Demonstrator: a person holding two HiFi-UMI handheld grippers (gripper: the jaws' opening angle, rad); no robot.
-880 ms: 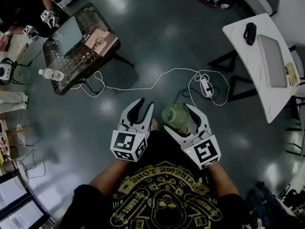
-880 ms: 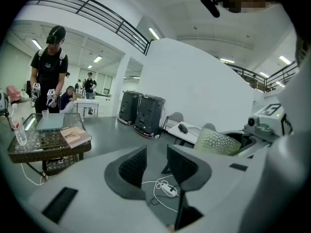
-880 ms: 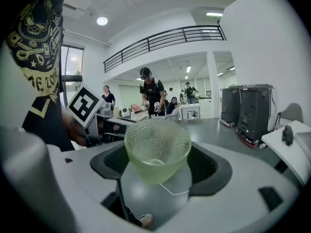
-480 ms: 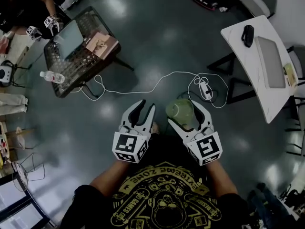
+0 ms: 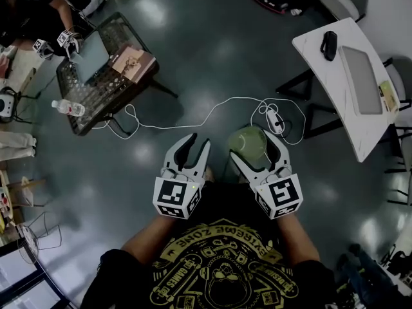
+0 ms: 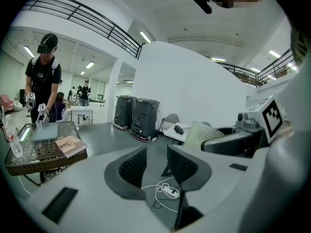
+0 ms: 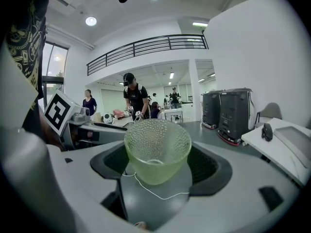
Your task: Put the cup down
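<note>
Fingers (image 7: pixel 214 165) of R gripper (image 5: pixel 255 146) pinch green cup (image 7: pixel 156 149), upright, apparently clear of floor (image 5: pixel 212 50). L gripper (image 6: pixel 156 165), at cup's 9 o'clock: fingers spread, nothing btwn.

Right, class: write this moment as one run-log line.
right gripper: shut on green cup | left gripper: open, empty | task: green cup not yet down

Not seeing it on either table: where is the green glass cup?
The green dimpled glass cup is gripped by the right gripper, in the air above the dark floor, near the white cable.
</note>
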